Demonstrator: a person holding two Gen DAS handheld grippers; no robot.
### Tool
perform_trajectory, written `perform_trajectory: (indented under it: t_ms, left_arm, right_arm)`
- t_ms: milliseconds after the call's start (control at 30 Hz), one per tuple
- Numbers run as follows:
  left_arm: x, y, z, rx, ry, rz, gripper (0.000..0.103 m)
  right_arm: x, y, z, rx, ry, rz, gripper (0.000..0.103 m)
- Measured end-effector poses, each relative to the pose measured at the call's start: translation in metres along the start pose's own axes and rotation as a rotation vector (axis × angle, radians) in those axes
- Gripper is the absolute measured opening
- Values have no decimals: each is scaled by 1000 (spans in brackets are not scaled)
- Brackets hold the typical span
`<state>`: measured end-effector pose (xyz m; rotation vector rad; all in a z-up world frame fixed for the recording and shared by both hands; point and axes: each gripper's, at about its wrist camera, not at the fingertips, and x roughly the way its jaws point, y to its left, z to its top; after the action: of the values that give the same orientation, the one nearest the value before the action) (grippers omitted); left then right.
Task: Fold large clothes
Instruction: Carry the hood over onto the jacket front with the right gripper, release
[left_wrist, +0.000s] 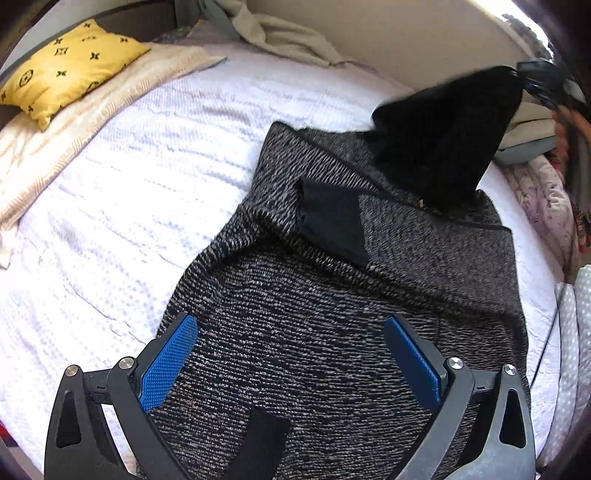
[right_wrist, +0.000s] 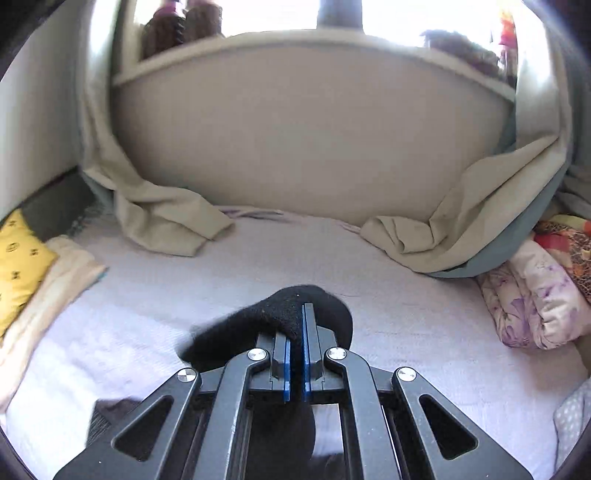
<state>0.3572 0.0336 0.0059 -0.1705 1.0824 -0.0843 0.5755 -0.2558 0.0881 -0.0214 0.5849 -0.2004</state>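
Observation:
A large dark grey-and-black knit garment (left_wrist: 332, 314) lies spread on the white bedspread (left_wrist: 147, 184). Its black fuzzy part (left_wrist: 447, 133) is lifted up at the far right. My left gripper (left_wrist: 291, 332) is open, its blue pads (left_wrist: 170, 358) hovering over the near end of the garment, holding nothing. My right gripper (right_wrist: 297, 325) is shut on the black fuzzy fabric (right_wrist: 280, 314), which bunches over the fingertips above the bed. In the left wrist view the right gripper (left_wrist: 532, 77) shows at the top of the raised fabric.
A yellow patterned pillow (left_wrist: 62, 70) lies on a cream blanket (left_wrist: 74, 136) at the far left. Beige sheets (right_wrist: 166, 214) are crumpled against the headboard (right_wrist: 303, 140). A floral quilt (right_wrist: 535, 295) is bundled at the right. A polka-dot cloth (left_wrist: 576, 332) lies at the right edge.

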Motion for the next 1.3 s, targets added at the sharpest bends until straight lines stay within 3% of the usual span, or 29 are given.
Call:
perform_trajectory:
  t_ms: [233, 433, 600, 867, 1100, 1233, 1300]
  left_arm:
    - [-15, 3, 5, -29, -37, -10, 103]
    - [-24, 5, 8, -31, -70, -5, 103]
    - [-26, 0, 7, -18, -81, 0, 103]
    - [-12, -14, 2, 21, -47, 15, 103]
    - [-4, -19, -2, 39, -22, 13, 103]
    - [3, -20, -5, 42, 0, 18, 103]
    - [4, -20, -5, 39, 11, 9, 103]
  right_arm:
    - [-95, 33, -72, -95, -81, 66, 0]
    - [-135, 50, -146, -174, -120, 47, 0]
    - [-155, 75, -211, -244, -95, 52, 0]
    - [-147, 114, -296, -298, 35, 93, 0]
    - [-129, 119, -341, -278, 159, 106, 3]
    - [-124, 109, -343, -216, 238, 164, 14]
    - [-127, 99, -348, -152, 306, 234, 30]
